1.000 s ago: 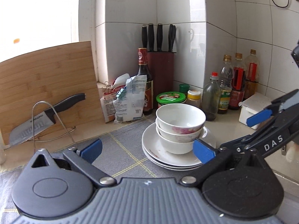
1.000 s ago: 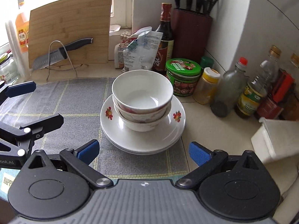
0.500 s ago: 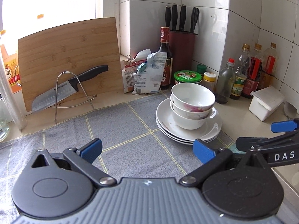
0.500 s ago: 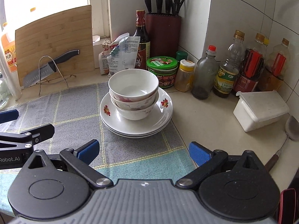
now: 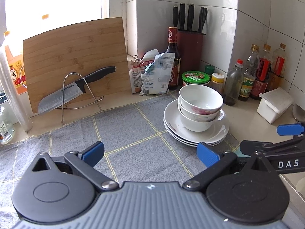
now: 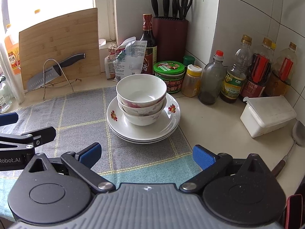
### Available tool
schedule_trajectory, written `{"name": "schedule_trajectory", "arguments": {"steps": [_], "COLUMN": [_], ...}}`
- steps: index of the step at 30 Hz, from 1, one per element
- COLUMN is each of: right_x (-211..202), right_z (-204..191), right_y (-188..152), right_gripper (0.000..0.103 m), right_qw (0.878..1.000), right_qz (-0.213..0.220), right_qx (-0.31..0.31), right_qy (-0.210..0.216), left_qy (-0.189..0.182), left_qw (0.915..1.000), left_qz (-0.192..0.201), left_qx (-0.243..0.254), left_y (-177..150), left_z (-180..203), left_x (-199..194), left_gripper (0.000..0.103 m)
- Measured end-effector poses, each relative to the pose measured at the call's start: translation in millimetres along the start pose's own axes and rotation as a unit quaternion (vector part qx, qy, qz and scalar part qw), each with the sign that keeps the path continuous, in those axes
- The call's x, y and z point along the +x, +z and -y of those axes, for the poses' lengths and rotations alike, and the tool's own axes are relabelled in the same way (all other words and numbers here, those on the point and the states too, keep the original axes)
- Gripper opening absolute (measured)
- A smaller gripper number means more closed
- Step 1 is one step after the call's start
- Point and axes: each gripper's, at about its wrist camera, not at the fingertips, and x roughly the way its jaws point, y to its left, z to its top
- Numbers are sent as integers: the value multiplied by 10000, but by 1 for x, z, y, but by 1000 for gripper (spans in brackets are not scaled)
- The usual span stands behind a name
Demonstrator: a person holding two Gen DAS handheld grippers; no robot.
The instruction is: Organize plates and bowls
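Three white bowls (image 5: 200,106) (image 6: 141,99) sit nested on a stack of three white plates (image 5: 217,133) (image 6: 167,129) with red flower prints, at the right edge of a grey checked cloth (image 5: 133,145) (image 6: 80,118). My left gripper (image 5: 150,153) is open and holds nothing, well short of the stack and to its left. My right gripper (image 6: 146,155) is also open with nothing in it, just in front of the plates. Each gripper shows at the side of the other's view.
A bamboo cutting board (image 5: 76,57), a knife on a wire stand (image 5: 76,91), food bags (image 5: 152,74), a dark sauce bottle (image 6: 148,45), a knife block (image 6: 169,36), jars, oil bottles (image 6: 232,80) and a white box (image 6: 266,116) line the walls. A spoon (image 6: 297,131) lies at the right.
Both grippers have drawn back from the stack, which now looks smaller and farther. Bowls and plates have not moved.
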Motion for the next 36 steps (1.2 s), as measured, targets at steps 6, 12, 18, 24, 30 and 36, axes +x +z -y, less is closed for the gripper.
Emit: {"name": "schedule_trajectory", "arguments": {"steps": [6, 12, 18, 24, 30, 36], "right_x": [-2, -4, -6, -7, -8, -8], "right_z": [1, 1, 1, 1, 1, 2], "right_y": [1, 1, 2, 3, 3, 4], "right_gripper": [103, 103, 103, 103, 103, 103], "right_qw": [10000, 10000, 10000, 9999, 9999, 9999], "right_qz": [12, 22, 68, 91, 97, 101], "right_qx": [41, 27, 36, 29, 21, 22], "right_qy": [2, -32, -55, -61, -83, -98], "left_qy": [-14, 0, -4, 19, 33, 29], "left_qw": [10000, 10000, 10000, 10000, 9999, 9999], "left_qz": [20, 28, 70, 93, 93, 94], "left_qx": [-15, 9, 18, 19, 38, 38], "left_y": [0, 1, 3, 3, 4, 5], "left_z": [0, 0, 0, 0, 1, 0], "left_x": [-1, -2, -4, -5, -5, -4], "left_gripper": [102, 102, 102, 102, 102, 102]}}
